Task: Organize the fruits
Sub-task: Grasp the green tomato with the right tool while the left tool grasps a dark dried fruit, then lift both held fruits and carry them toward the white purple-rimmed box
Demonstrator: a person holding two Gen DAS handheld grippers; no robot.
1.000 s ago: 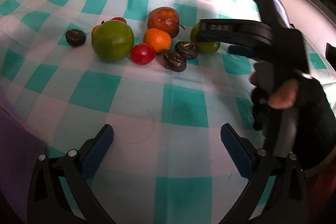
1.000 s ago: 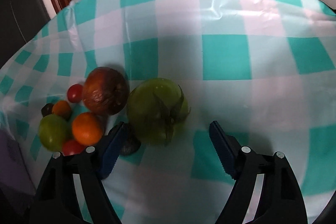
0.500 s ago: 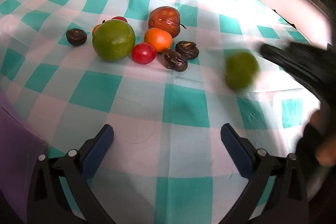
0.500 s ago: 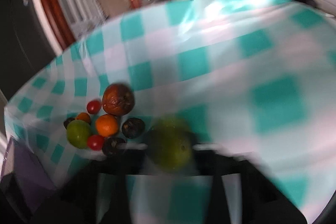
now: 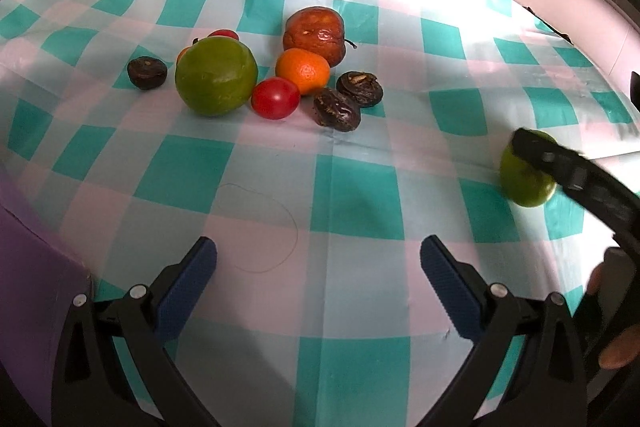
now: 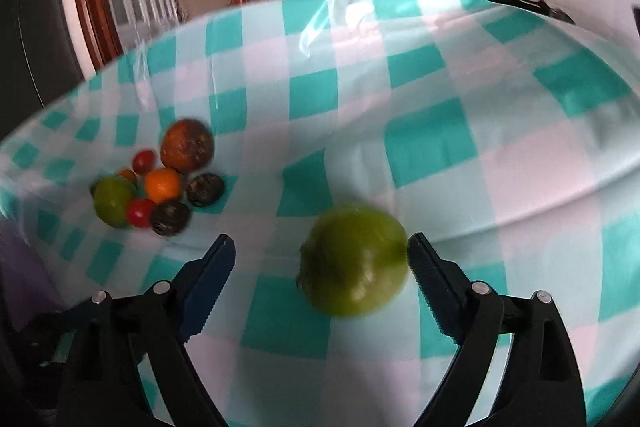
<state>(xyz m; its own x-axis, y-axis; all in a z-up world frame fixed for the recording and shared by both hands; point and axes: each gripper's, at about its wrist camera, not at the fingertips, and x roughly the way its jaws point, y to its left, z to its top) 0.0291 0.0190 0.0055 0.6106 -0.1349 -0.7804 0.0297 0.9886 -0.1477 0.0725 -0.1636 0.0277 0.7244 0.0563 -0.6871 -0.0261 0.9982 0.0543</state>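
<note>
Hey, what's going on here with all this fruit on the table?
A person is sorting fruit on a checked tablecloth. The right hand-held gripper has just opened, and a green tomato sits between its fingers, apart from the pile around the orange. The left hand-held gripper hangs open and empty.

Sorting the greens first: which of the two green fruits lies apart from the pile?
The green fruit between the right gripper's open fingers, alone on the tablecloth. The other green one sits among the clustered fruits.
</note>
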